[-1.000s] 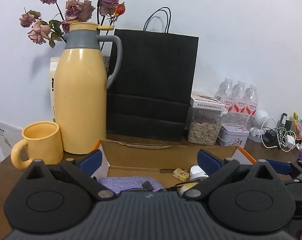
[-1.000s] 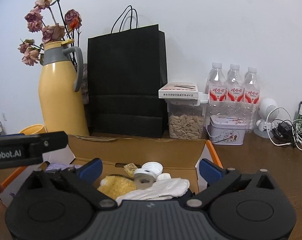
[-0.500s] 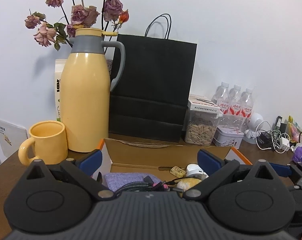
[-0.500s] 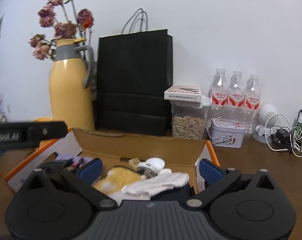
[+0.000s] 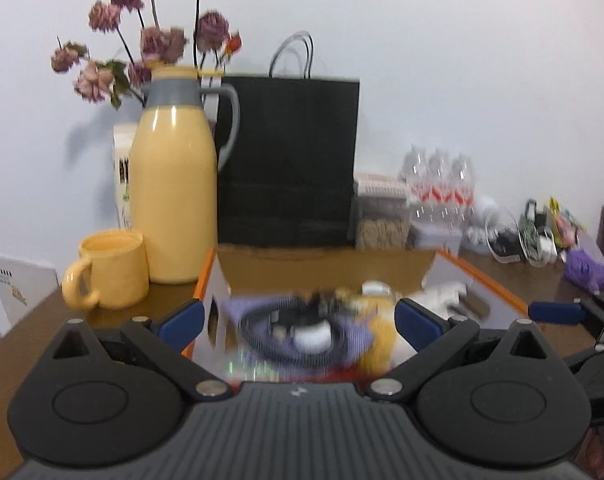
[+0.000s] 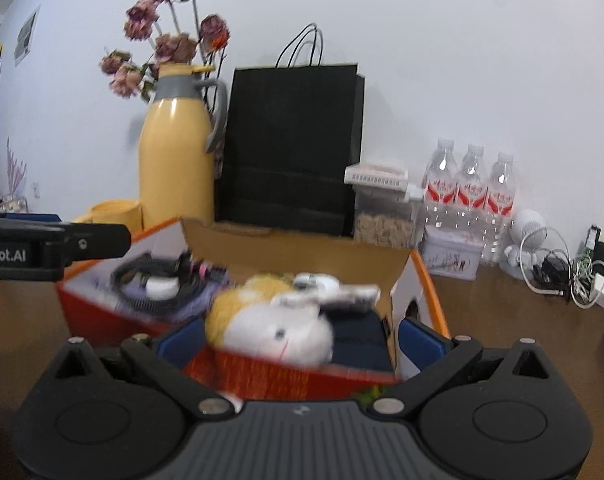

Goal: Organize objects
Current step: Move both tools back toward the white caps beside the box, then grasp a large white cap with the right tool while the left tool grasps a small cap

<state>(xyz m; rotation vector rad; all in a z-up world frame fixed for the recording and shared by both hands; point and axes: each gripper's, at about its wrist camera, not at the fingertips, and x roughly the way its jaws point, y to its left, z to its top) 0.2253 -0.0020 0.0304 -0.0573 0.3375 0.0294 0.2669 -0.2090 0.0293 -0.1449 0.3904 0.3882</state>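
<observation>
Landmark: open orange-edged cardboard box on the brown wooden table; all places below are told from it.
Left tongs: left gripper hangs over the box's near left part with its blue-padded fingers spread wide and nothing between them.
Right tongs: right gripper hangs at the box's near right part, fingers equally wide apart, gripping nothing; the toy sits in the gap but the pads stand clear of it.
Box contents: coiled black cable on purple knitted cloth at the left, with a small white round piece inside the coil; a yellow-and-white plush toy at the right, a white rolled cloth just behind it.
Only the right view shows: the toy's face, the dark blue item beside the toy, the box's red front wall, and the other gripper's black arm over the left flap.
Only the left view shows: the yellow ceramic mug whole, left of the box, and the table's left edge; the contents are blurred here.
Behind the box: tall yellow thermos jug, black paper bag, clear jar of seeds, three water bottles, close along the back edge.
Open room: bare tabletop right of the box, up to the tangled white cables; a narrower bare strip left of it.
</observation>
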